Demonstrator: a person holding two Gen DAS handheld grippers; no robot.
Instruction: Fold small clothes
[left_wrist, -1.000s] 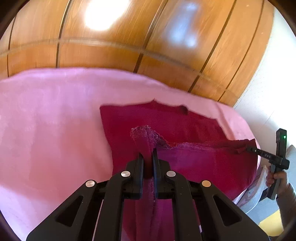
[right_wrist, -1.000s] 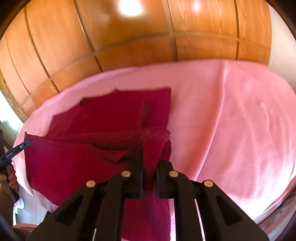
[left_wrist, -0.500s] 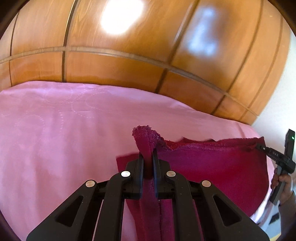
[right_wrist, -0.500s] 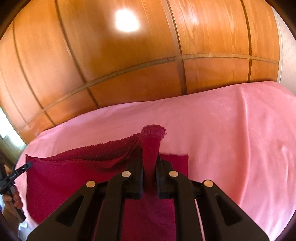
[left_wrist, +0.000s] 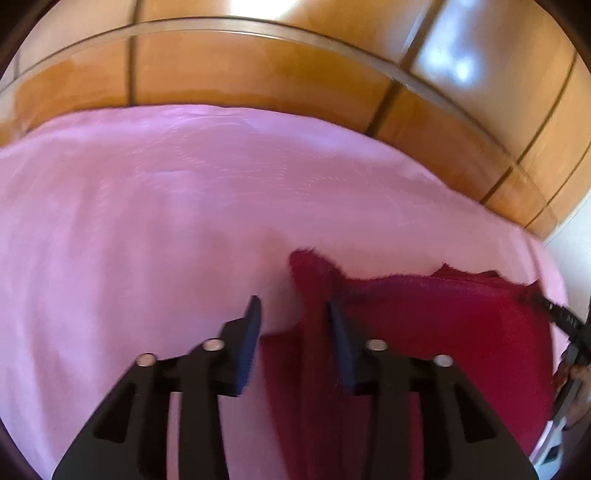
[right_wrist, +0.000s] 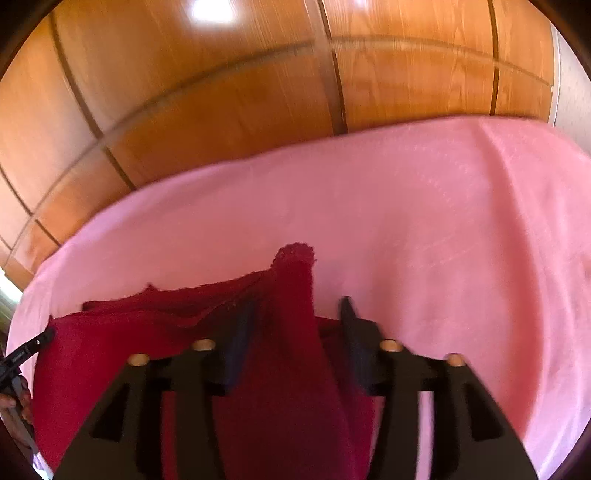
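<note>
Left claw (left_wrist: 293, 314): jaws opening, pads apart; a corner of the dark red cloth (left_wrist: 443, 325) stands between them, lying against the right-hand pad, clear of the other.
Right claw (right_wrist: 297, 314): jaws opening, set wider; the cloth's other raised corner (right_wrist: 295, 266) stands in the gap, close to the left-hand pad; contact cannot be told.
Cloth: spread on the pink cover (left_wrist: 184, 240), stretched between the two claws, near edge layered.
Surface: whether bed or bench under the cover, cannot tell.
Background: wooden panels (right_wrist: 221, 92) beyond the cover.
Sharpness: both views blurred.

One dark red cloth (left_wrist: 443, 325), one pink sheet (left_wrist: 147, 240), two grippers (left_wrist: 293, 314).
</note>
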